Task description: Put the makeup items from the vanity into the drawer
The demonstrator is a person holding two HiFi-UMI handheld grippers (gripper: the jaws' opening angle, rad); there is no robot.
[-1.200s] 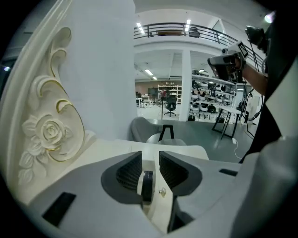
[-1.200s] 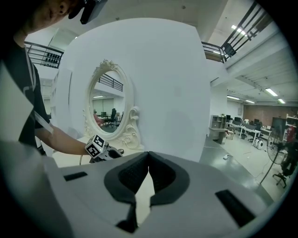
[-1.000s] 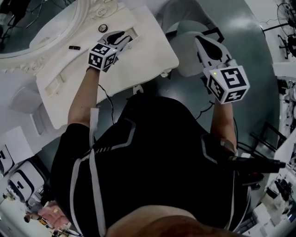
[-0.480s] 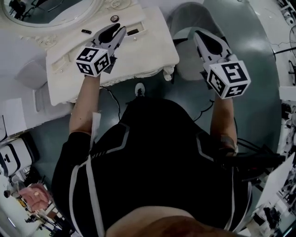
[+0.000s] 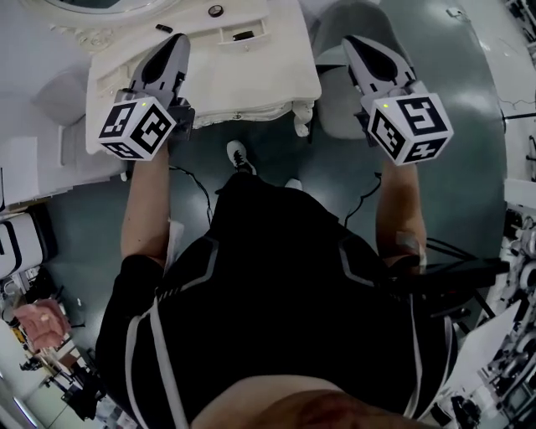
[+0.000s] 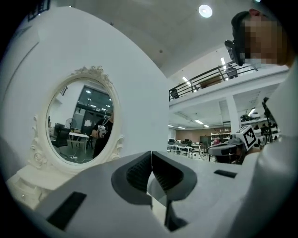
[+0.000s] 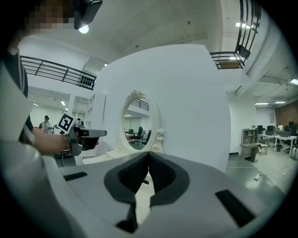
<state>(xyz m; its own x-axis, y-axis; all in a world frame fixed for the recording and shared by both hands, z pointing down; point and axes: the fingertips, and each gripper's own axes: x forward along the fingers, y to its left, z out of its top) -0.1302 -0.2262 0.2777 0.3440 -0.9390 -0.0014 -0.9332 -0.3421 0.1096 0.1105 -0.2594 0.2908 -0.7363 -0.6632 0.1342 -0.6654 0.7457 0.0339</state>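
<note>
The white vanity [image 5: 276, 75] fills the top of the head view. On it lie a small round compact [image 5: 215, 11] and a short black stick [image 5: 164, 28]. Another dark item [image 5: 243, 36] sits in a shallow slot in the top. My left gripper [image 5: 174, 40] hovers over the vanity's left part, near the black stick. Its jaws are closing, and in the left gripper view the left gripper [image 6: 152, 153] has its pads meeting with nothing between them. My right gripper [image 5: 352, 42] is off the vanity's right end. In its own view the right gripper [image 7: 149, 154] is shut and empty.
An oval mirror [image 6: 79, 123] in an ornate white frame stands at the back of the vanity, against a white wall panel. A pale round seat [image 5: 335, 92] stands right of the vanity. The person's shoe [image 5: 237, 155] is on the grey floor below its front edge.
The left gripper has drawn back and leftward over the vanity, and its jaws have gone from wide open to closed, empty. The right gripper has barely moved.
</note>
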